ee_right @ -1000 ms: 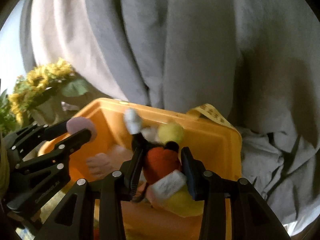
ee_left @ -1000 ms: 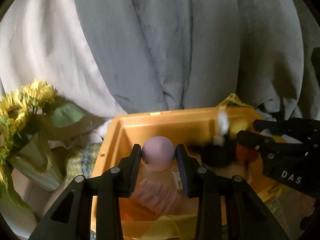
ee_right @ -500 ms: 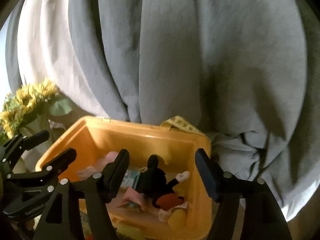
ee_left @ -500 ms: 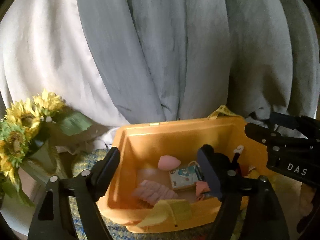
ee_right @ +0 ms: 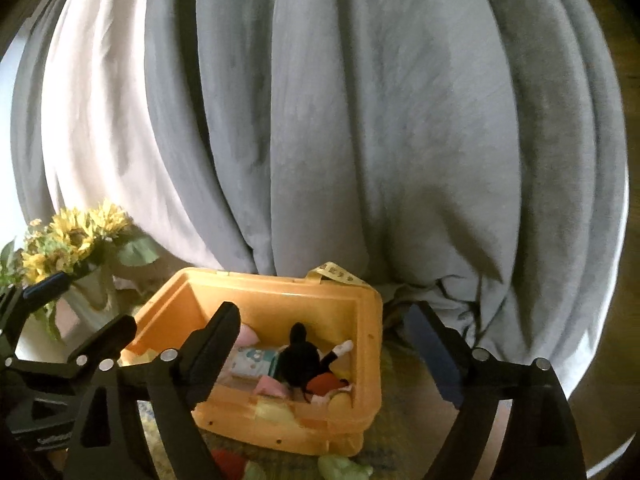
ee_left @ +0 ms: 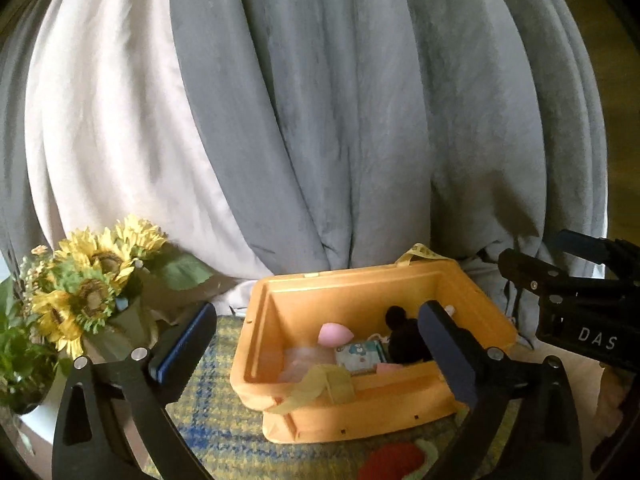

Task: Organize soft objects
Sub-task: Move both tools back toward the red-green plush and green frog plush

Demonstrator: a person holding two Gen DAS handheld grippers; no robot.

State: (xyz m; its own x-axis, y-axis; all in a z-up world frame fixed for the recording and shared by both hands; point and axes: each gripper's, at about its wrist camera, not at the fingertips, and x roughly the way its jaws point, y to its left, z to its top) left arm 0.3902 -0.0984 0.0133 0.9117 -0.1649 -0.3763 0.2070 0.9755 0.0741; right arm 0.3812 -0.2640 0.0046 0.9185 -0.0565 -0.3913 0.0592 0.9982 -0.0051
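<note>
Orange plastic formed the open bin (ee_left: 360,416) that sat on a blue-and-yellow woven cloth (ee_left: 208,412) covering the desk, with grey and cream curtains (ee_left: 320,120) hanging behind it. Inside the bin lay the soft things: a pink egg-shaped sponge (ee_left: 335,334), a small printed pouch (ee_left: 360,356), and a black plush mouse (ee_right: 298,360) with red shorts, lying toward the right end. A yellow-green cloth (ee_left: 324,388) draped over the near wall. Both tools hovered above and in front of the bin, apart from it, each holding nothing: the left gripper (ee_left: 316,352) had its jaws spread wide, and the right gripper (ee_right: 324,352) likewise stood released. A bunch of sunflowers (ee_left: 88,280) stood at the left. On the cloth just in front of the bin lay a red soft item (ee_left: 394,460) and a pale green one (ee_right: 344,468), both partly cut off. The step in hand looked like the gap between drops; the next move probably called for lowering onto one of these loose items and closing gently.
</note>
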